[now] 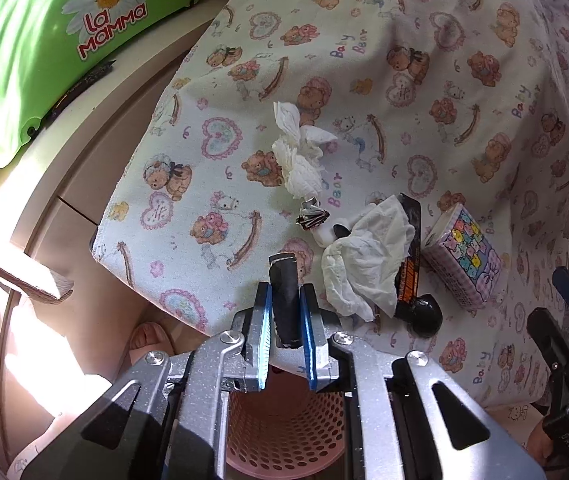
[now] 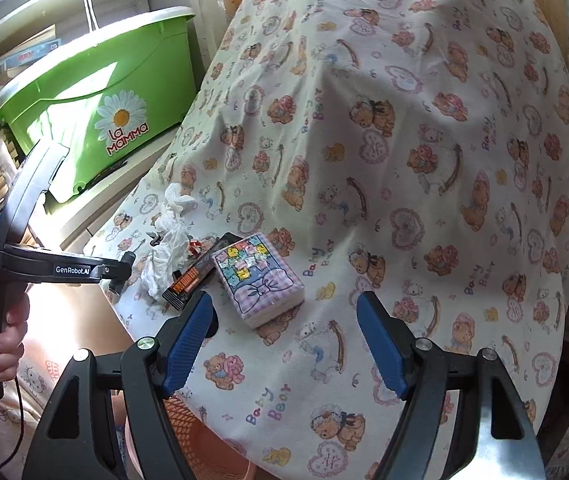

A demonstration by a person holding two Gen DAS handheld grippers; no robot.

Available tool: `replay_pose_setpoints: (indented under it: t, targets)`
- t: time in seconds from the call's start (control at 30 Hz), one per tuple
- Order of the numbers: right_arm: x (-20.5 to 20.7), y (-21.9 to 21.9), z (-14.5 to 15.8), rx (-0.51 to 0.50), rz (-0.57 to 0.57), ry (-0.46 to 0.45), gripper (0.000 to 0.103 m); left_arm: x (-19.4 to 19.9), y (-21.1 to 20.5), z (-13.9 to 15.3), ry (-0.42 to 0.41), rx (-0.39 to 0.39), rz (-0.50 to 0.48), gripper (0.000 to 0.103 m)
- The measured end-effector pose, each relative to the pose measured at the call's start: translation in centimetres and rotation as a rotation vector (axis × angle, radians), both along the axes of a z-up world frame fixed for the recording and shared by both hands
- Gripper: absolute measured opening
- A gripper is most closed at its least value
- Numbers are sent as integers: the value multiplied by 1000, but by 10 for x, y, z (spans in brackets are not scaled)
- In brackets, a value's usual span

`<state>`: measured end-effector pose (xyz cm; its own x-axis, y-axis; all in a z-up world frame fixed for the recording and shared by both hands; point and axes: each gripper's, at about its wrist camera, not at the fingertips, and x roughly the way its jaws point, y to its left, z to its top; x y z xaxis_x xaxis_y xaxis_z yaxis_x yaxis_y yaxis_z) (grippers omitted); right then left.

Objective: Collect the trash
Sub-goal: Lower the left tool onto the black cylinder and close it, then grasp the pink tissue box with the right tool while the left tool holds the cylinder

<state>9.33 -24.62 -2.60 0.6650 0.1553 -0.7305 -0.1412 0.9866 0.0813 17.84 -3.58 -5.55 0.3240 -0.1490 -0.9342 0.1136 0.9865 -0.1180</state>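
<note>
Black and rolled into a tube, a wrapper (image 1: 284, 300) stands between the blue pads (image 1: 265, 336) of the left gripper (image 1: 286, 336), which are clamped on its sides; its upper end sticks out past the fingertips. The gripper hangs at the near edge of a bear-print cloth (image 1: 404, 60), and below the fingers shows the pink perforated basket (image 1: 284, 432).

Taking the tissue pack (image 1: 462, 258) as the landmark: it lies flat on the cloth, to the right of the left gripper in the left wrist view. Just to its left lies a long black and orange wrapper (image 1: 410, 264), with a crumpled white tissue (image 1: 364, 264) partly over it. At the near end of that wrapper sits a small black rounded thing (image 1: 424, 314). Further left of the pack and a little farther away is a small folded foil scrap (image 1: 312, 216), and beyond it a second, twisted tissue (image 1: 298, 152). A green tub (image 1: 44, 80) marked "La Mamma" stands well off to the far left, off the cloth.

The right gripper (image 2: 284, 340) has its jaws spread wide with nothing between them. In its own view the tissue pack (image 2: 258, 278) lies just ahead of the fingers, nearer the left pad (image 2: 188, 340) than the right, and apart from both. The long wrapper (image 2: 194, 276) lies against the pack's left side. A hand (image 2: 4, 344) grips the left gripper's handle at the left edge of that view.
</note>
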Motion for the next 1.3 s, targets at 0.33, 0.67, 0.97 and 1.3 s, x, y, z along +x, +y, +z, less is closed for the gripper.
replay_pose_setpoints:
  t: [0.33,0.67,0.97,1.3]
  targets:
    - [44,16,-26,-21,93,62,77,-22,2,45,-190,68,8,13]
    - [59,37,-61,-112,95,140,74,-10,4,30,-147,27,25,13]
    - [55,32,-56,-89,35,130,59,-10,2,28,-144,26,17,13]
    - [36,-4,-24,-28,-158,24,55,-18,5,34,-186,45,11,13]
